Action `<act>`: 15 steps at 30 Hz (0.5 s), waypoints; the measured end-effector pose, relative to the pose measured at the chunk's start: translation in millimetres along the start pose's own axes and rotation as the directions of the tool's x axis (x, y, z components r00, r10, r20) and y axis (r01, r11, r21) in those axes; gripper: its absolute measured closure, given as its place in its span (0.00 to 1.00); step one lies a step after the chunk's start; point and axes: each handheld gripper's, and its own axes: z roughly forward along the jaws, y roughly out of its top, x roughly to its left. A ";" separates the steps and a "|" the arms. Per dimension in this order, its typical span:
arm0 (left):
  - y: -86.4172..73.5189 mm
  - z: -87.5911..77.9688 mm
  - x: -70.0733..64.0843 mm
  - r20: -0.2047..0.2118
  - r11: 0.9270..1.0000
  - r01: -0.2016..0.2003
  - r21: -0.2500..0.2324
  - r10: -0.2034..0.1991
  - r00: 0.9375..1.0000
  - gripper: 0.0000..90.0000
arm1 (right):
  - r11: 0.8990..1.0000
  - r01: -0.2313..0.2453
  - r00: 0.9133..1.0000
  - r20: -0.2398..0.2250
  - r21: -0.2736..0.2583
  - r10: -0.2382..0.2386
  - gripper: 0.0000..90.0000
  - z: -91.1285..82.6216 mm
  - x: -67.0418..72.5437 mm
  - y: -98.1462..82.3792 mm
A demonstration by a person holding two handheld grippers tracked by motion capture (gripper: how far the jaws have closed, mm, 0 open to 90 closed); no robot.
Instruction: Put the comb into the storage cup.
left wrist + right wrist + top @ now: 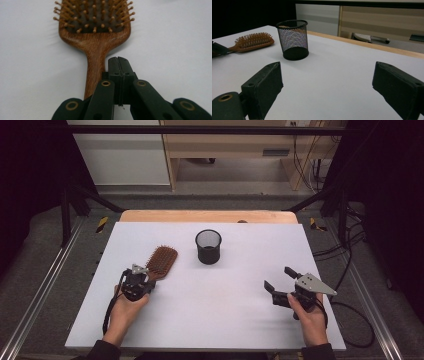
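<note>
A wooden paddle hairbrush (162, 260) lies bristles up on the white table (210, 315), left of centre. My left gripper (148, 281) sits over the end of its handle. In the left gripper view the two jaws (118, 63) are pressed flat together with nothing between them, just right of the brush handle (95, 60). My right gripper (280, 279) rests at the table's right side, jaws wide apart and empty (328, 75). A black mesh cup (208, 246) stands upright behind the middle of the table, also seen as the cup (293, 40) beside the hairbrush (253, 41).
A wooden strip (210, 216) borders the table's far edge. Beyond it stand a pale cabinet and a wooden shelf unit (225, 150). Cables (350, 245) trail off the right side. A wide bare stretch of white surface lies between my two hands.
</note>
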 end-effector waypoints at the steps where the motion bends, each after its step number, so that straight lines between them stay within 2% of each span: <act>1: -0.4 0.0 1.2 -0.002 1.000 0.000 0.000 0.000 1.000 1.00 | 1.000 0.002 1.000 0.000 0.001 -0.002 0.10 0.2 0.0 -0.1; 8: -0.8 -0.7 7.0 -0.012 1.000 -0.011 0.005 0.011 1.000 1.00 | 1.000 0.001 1.000 0.000 0.000 -0.001 0.10 0.3 -0.2 -0.1; 15: -1.8 -3.5 14.7 -0.013 1.000 -0.003 -0.002 0.003 1.000 1.00 | 1.000 -0.001 1.000 -0.004 0.002 0.001 0.10 0.5 0.1 -0.2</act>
